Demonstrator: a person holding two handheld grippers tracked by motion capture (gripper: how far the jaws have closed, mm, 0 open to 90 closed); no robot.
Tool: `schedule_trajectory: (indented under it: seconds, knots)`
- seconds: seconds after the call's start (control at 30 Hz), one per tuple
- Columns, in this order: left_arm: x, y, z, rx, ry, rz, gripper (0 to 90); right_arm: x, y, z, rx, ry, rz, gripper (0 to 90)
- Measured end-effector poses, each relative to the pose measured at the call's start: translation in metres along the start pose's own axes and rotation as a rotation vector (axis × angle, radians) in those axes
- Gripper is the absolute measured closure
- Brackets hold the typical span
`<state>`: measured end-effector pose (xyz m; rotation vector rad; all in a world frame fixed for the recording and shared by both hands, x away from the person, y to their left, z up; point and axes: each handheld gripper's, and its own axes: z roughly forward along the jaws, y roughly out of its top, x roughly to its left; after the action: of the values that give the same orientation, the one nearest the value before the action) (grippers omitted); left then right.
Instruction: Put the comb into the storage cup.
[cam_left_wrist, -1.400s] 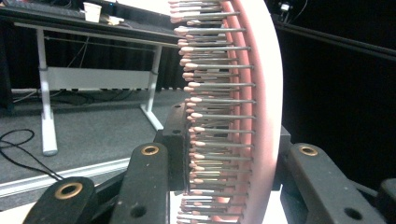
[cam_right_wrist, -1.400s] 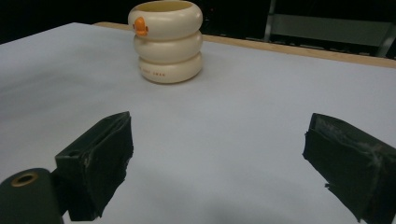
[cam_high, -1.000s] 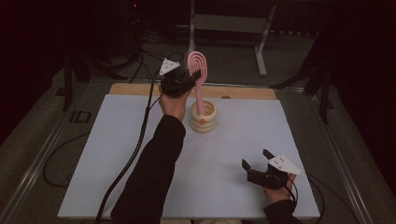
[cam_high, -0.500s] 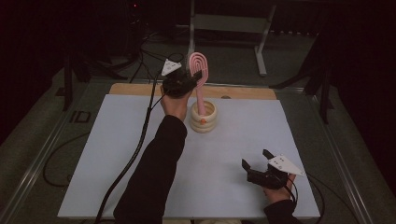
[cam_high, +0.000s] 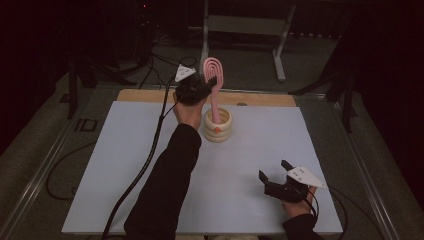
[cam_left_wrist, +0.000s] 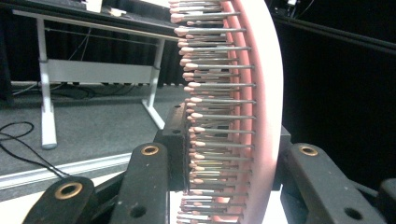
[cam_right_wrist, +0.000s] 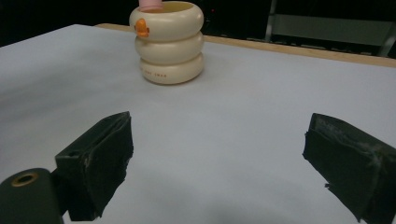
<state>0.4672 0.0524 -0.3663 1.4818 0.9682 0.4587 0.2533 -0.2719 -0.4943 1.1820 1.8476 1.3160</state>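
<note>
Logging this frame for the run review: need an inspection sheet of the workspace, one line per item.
Surface: white sheet over the table, wooden strip along the far edge.
Job's things: pink hairbrush upright, handle in the cream ringed holder.
Clutter: nothing seen.
Grippers: left gripper shut on the hairbrush head; right gripper open, low near the front right of the sheet, holding nothing.
Cables: black cable trails from the left gripper across the sheet.
Surroundings: dark room, grey table frame and loose floor cables behind.
</note>
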Motion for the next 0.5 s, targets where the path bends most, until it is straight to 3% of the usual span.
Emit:
schedule_trajectory:
  seconds: [0.5]
  knots:
    - [0.0018,-0.0029,0.0045,-0.001,0.001,-0.006,65.0,-0.0004,-0.0001,0.0,-0.001,-0.003,0.004,7.8]
